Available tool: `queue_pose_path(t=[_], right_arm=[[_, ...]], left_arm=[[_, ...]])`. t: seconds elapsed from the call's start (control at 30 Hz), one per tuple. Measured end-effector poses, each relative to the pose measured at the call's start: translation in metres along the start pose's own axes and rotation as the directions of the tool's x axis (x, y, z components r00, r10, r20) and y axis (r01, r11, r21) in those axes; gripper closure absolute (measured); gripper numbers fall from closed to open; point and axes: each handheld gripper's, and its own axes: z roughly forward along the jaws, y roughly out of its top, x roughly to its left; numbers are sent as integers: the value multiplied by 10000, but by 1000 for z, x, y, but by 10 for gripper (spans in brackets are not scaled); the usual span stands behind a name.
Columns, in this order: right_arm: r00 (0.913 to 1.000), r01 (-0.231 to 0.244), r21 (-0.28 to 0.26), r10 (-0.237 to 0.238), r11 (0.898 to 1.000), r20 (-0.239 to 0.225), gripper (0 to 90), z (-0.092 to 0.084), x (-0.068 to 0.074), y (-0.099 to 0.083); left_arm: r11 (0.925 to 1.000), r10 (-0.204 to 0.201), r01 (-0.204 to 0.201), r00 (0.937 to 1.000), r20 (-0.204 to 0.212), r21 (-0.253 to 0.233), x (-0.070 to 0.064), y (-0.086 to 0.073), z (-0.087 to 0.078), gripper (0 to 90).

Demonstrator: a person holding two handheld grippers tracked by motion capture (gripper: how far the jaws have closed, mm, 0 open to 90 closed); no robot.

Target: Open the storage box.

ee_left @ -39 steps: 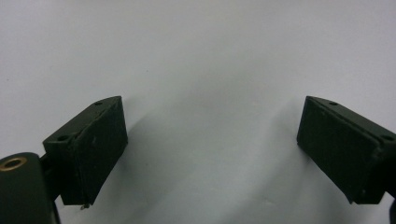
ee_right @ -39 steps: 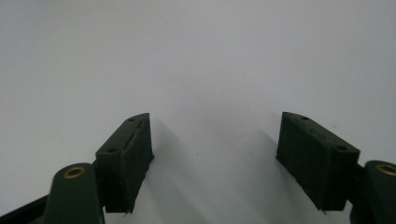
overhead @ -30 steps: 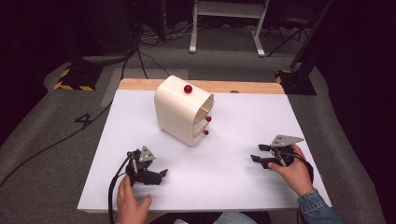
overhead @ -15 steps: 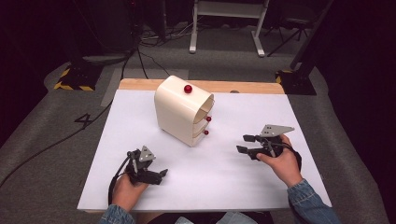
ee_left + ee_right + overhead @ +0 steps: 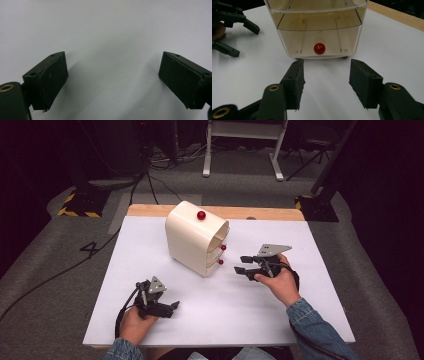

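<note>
A cream drawer cabinet (image 5: 192, 237) stands on the white table (image 5: 310, 250), with a red knob (image 5: 201, 215) on top and two red drawer knobs (image 5: 223, 247) facing right. My right gripper (image 5: 241, 264) points at the drawer fronts from a short way off. In the right gripper view the lowest drawer's red knob (image 5: 319, 48) lies straight ahead of the right gripper (image 5: 326, 66), whose jaws have just been closing and stand apart with nothing between them. My left gripper (image 5: 172, 309) rests open near the front left edge, with bare table under the left gripper (image 5: 112, 67).
A wooden strip (image 5: 265, 213) runs along the table's far edge. On the grey floor beyond lie cables (image 5: 150, 180), a white stand's legs (image 5: 240, 150) and a yellow-black striped base (image 5: 77, 210). The other hand's gripper (image 5: 242, 38) sits left of the cabinet in the right gripper view.
My right gripper has moved left toward the cabinet's drawer fronts and lifted slightly, its jaws a little narrower. The left gripper has stayed where it was.
</note>
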Motion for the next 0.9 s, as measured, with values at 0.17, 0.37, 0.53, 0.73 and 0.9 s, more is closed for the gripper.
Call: queue_pose_path(t=[0.17,0.37,0.53,0.73,0.9], right_arm=[[9999,58,-211,-60,9998,-116,530,20,-1,-1],[9995,60,-355,-71,9994,-315,570,37,0,-3],[9992,252,-388,-263,9989,-298,673,53,2,-4],[9994,248,-559,-262,9981,-239,738,61,2,-6],[9991,412,-566,-418,9975,-91,744,61,4,-5]], left_arm=[[10000,-26,26,10000,4,-2,0,0,0,89],[10000,-11,11,10000,6,16,0,0,0,89],[10000,-3,3,10000,7,21,0,0,0,89],[10000,-15,15,10000,4,11,0,0,0,90],[10000,-18,18,10000,7,13,0,0,0,90]])
